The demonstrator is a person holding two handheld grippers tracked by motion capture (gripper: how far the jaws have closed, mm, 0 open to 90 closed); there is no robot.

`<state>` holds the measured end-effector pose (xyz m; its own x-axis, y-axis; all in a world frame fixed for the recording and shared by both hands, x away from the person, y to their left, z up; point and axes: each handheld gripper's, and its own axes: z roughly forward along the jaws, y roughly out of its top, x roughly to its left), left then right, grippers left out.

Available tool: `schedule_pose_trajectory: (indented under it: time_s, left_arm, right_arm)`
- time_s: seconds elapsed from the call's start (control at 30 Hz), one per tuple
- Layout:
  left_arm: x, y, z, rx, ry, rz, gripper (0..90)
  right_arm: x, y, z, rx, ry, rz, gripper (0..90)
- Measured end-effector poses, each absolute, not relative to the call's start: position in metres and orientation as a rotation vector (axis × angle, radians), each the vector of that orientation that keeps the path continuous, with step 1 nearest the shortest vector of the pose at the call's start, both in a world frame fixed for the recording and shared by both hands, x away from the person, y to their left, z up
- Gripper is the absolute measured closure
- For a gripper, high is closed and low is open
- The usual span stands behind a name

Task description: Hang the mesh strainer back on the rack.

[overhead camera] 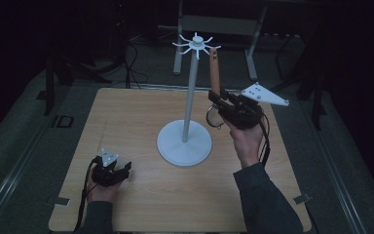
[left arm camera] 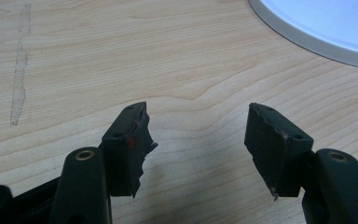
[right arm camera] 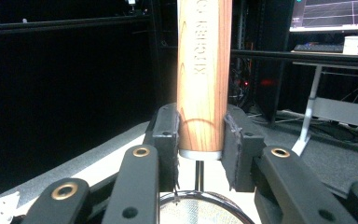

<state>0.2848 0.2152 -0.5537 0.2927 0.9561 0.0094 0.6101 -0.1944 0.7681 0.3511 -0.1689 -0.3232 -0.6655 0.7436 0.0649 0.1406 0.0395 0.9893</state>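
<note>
Right tongs (right arm camera: 200, 140) clamp strainer handle (right arm camera: 204, 70); left tongs (left arm camera: 198, 140) agape

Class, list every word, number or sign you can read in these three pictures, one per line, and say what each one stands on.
"KITCHEN" then a letter that looks like "C", cut off by the picture's top edge: burnt lengthwise into the wooden handle of the strainer, which the right claw grips.
Lit screen in the background: lines only, no readable text.
Paper cup, stand, table: no writing.
</note>
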Motion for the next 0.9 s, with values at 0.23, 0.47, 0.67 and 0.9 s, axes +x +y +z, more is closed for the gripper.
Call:
schedule_pose_trajectory:
  time_s: [0.23,0.47,0.67,0.9]
  left_arm:
    - [0.285,0.215,-0.553,1.893,1.401,0.667,40.1]
    - [0.285,0.215,-0.553,1.892,1.402,0.668,40.1]
    - [0.285,0.215,-0.553,1.891,1.403,0.668,40.1]
    - [0.285,0.215,-0.553,1.888,1.402,0.668,40.1]
  right_arm:
    - [0.356,-0.167,-0.325,0.897,1.876,1.681,69.3]
    - [0.361,-0.165,-0.329,0.915,1.905,1.687,69.2]
    - [0.363,-0.165,-0.329,0.924,1.916,1.700,69.1]
    - [0.365,-0.163,-0.329,0.931,1.922,1.700,68.6]
